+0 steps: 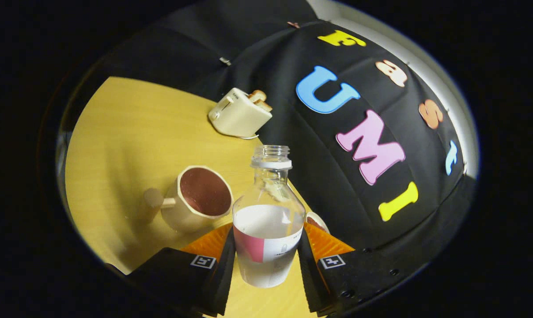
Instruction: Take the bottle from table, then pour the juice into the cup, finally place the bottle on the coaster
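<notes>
Between our fingers we have the gripper (266,254) closed on the uncapped bottle (267,221), both fingers pressing its sides, so the take looks done. Just beyond, the cup (198,198) waits on the table (129,132) near its wall-side edge, seemingly unfilled. Pouring and the coaster (317,221) remain; farther off sits a toaster (240,115).

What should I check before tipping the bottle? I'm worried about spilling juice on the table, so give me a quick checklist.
1. Grip: gripper fingers press both sides of the bottle - ok.
2. Cap off: bottle neck looks open - ok.
3. Liquid inside: pale liquid fills the lower part - ok.
4. Cup ready: upright, mouth open, on the table just ahead of the left finger - ok.
5. Bottle mouth over cup: it sits beside the cup, not above - not ok.
6. Coaster free: one round edge peeks out behind the bottle - cannot tell.
</notes>
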